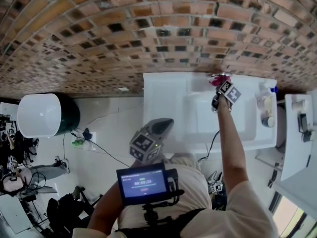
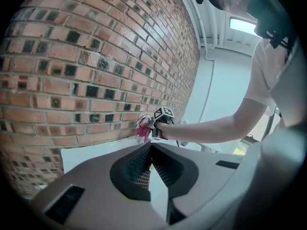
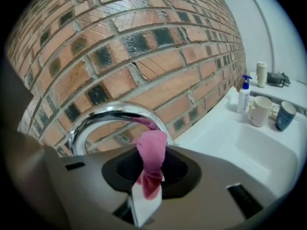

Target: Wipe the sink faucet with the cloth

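The right tool (image 3: 146, 190) grips the pink cloth (image 3: 152, 150), pushed up against the chrome faucet (image 3: 96, 116) at the sink's (image 1: 163, 98) back edge, placed for rubbing. The left tool (image 2: 151, 174), jaws together and empty, hangs clear.

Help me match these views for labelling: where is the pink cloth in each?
Head view: pink cloth upper right, at the right gripper tip, by the sink's back edge.
Left gripper view: cloth small, just left of centre.
Right gripper view: cloth centre, pinched in the jaws below the chrome faucet.
Shared landmark: the brick wall.
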The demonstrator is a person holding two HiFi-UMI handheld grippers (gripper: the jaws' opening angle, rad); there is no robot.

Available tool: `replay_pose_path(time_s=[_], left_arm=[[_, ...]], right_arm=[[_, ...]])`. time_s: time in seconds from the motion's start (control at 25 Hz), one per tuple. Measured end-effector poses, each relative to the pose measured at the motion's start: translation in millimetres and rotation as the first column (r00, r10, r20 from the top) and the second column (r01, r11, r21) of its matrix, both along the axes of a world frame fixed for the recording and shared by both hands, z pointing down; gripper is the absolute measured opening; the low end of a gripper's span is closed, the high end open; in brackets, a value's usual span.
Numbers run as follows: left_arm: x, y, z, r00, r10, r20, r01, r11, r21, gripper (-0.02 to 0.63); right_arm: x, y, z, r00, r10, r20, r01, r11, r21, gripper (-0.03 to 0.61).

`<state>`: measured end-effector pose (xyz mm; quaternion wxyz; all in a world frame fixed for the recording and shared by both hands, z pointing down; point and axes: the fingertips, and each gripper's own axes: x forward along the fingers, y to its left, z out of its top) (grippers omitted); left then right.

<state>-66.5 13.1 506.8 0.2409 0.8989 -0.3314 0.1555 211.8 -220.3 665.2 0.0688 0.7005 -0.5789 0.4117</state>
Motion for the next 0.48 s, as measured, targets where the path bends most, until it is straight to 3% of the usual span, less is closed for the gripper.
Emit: replay_pose_path(time_s=[0.12, 0.36, 0.48], left_arm=[[-6.8, -1.1, -0.3, 1.000, -0.012, -0.005, 0.012, 1.000, 0.001, -0.008], [-14.2, -3.6, -1.1, 0.999, -0.024, -0.026, 0.025, 1.000, 0.013, -0.008], [-17.2, -4.3, -1.8, 0.999, -0.022, -0.033, 0.023, 1.000, 0.015, -0.008]], right_arm=[[-0.6, 1.9, 10.9, 0.998, 0.047, 0.033, -0.045, 0.998, -0.054, 0.098], [5.4, 0.5, 33.6, 0.998, 0.052, -0.034, -0.056, 0.989, -0.140, 0.098], [5.0, 1.0, 46.0, 0.998, 0.068, 0.000, -0.066, 0.975, -0.214, 0.098]])
